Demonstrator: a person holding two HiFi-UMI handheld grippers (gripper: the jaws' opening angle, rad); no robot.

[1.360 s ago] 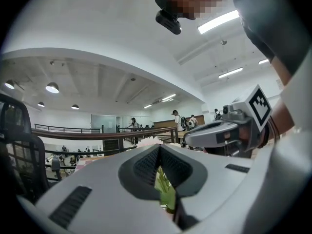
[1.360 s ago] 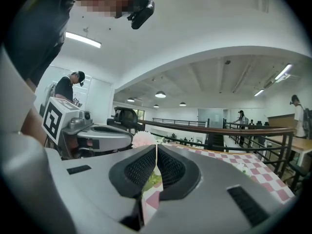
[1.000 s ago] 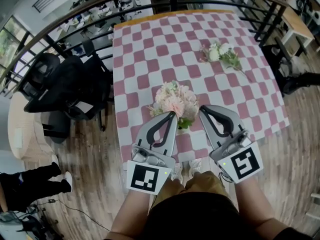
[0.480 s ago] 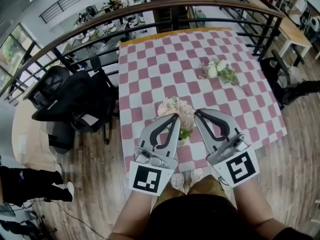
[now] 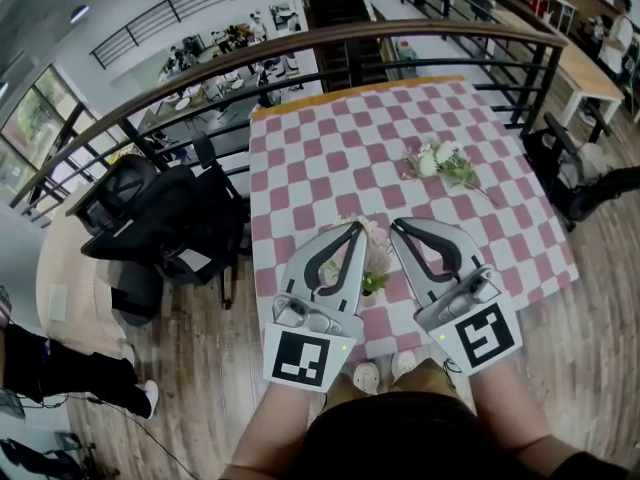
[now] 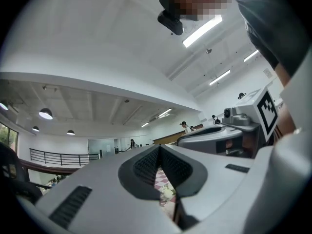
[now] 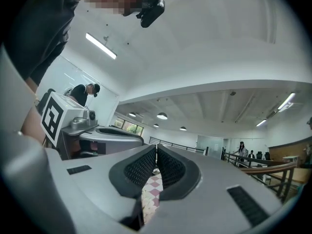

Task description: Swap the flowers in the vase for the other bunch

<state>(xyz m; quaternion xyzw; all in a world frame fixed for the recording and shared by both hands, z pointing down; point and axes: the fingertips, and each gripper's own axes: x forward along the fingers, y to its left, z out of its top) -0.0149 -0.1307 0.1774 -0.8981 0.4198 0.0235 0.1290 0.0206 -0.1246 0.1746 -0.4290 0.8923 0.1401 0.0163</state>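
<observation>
In the head view we hold both grippers low in the centre of the frame, above the near edge of the table [image 5: 300, 148] with its pink and white checked cloth. The left gripper [image 5: 356, 228] has its fingers pressed together, and so does the right gripper [image 5: 396, 225]; neither pinches anything. The pink bunch [image 5: 377, 253] shows in the gap between them, its vase hidden beneath. The other bunch [image 5: 438, 160], white with green stems, lies on the cloth at the upper right, well apart from both grippers. A black chair [image 5: 160, 213] stands left of the table.

In the left gripper view the left gripper [image 6: 159, 148] is closed on nothing, with the right gripper [image 6: 214, 133] beside it at the right.

In the right gripper view the right gripper [image 7: 156, 147] likewise has its pads together with nothing between, and a strip of checked cloth [image 7: 153, 183] shows below them
</observation>
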